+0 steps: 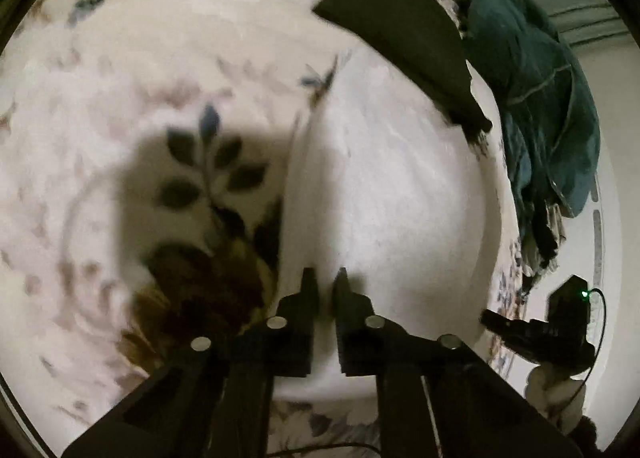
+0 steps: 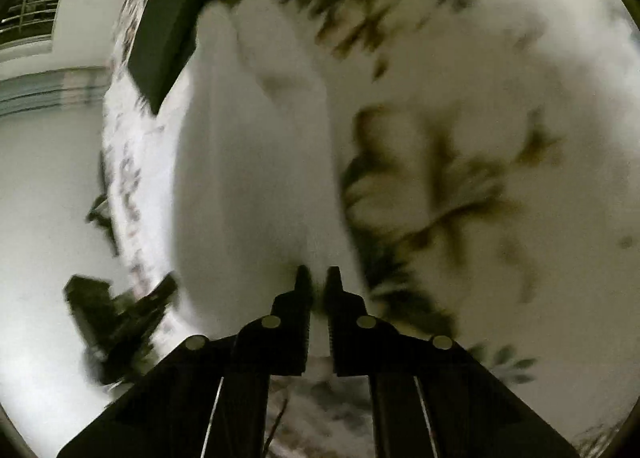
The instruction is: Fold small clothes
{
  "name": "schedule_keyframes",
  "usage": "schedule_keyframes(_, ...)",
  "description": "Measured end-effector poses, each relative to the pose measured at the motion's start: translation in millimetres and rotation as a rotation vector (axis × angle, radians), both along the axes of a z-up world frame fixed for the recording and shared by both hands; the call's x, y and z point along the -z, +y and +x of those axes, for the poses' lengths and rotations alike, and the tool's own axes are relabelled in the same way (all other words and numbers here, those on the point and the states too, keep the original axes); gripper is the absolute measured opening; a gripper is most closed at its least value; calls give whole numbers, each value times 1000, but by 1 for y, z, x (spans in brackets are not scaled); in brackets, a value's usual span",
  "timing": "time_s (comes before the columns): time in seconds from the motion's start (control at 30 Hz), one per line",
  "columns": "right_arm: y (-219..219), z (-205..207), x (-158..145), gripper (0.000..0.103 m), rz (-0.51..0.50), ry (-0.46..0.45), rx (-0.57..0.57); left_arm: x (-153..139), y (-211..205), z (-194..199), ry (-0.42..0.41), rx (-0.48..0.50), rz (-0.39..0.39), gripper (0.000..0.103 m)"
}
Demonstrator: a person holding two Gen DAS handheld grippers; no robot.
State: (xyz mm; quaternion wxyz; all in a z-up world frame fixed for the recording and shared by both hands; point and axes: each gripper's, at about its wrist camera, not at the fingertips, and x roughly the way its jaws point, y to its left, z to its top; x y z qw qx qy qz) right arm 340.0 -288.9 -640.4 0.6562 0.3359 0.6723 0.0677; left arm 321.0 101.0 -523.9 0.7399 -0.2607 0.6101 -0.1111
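A white garment [image 1: 384, 194] lies on a floral bedspread [image 1: 160, 78]. My left gripper [image 1: 325, 286] is shut on the white garment's near edge, its fingers nearly closed with cloth between them. My right gripper [image 2: 318, 278] is likewise shut on the white garment [image 2: 256, 178], pinching its near edge. Each gripper shows in the other's view: the right one [image 1: 552, 330] at the lower right, the left one [image 2: 120, 314] at the lower left. Both views are blurred by motion.
A dark folded cloth [image 1: 404, 42] lies beyond the white garment and also shows in the right wrist view [image 2: 176, 26]. A teal garment pile [image 1: 536, 106] sits at the bed's right edge. Pale floor [image 2: 48, 186] lies beyond the bed's edge.
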Motion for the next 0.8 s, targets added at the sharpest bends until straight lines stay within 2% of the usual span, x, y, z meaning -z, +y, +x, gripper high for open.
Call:
schedule_keyframes(0.03,-6,1,-7,2,-55,-16,8,-5,4,3,-12,0,15,5)
schedule_keyframes(0.07,-11,2,-11,2,-83,-31,11,-7,7,3,-12,0,-5,5)
schedule_keyframes(0.1,-15,5,-12,2,-70,-39,9,-8,7,3,-3,15,-49,5)
schedule_keyframes(0.17,-13,7,-11,2,-10,-20,-13,-11,4,-1,17,36,-64,8)
schedule_keyframes(0.23,-7,3,-18,4,-14,-40,-53,-12,3,-10,22,39,-58,25)
schedule_keyframes(0.27,-5,1,-19,6,-9,-31,-68,-11,5,-17,26,37,-58,30)
schedule_keyframes(0.3,-1,-3,-19,13,2,-14,-80,-6,5,-24,42,36,-47,38)
schedule_keyframes(0.33,-2,-9,-18,33,17,-2,-87,0,6,-30,75,25,-28,38)
schedule_keyframes(0.4,-4,-24,-15,62,42,17,-80,4,8,-32,112,-10,-33,38)
schedule_keyframes(0.5,-10,-24,-15,62,30,17,-54,-5,5,-11,88,-50,-32,39)
schedule_keyframes(0.57,-17,-4,-24,62,3,-45,-51,-16,-5,23,19,-10,33,43)
schedule_keyframes(0.63,-17,30,-34,62,-51,-118,-70,-23,-24,50,-59,67,104,66)
schedule_keyframes(0.67,-14,53,-38,62,-71,-158,-88,-19,-38,69,-69,118,126,68)
schedule_keyframes(0.77,6,114,-37,62,-113,-207,-141,10,-59,113,-16,157,156,67)
schedule_keyframes(0.8,15,130,-34,62,-123,-214,-163,17,-58,124,-8,134,165,55)
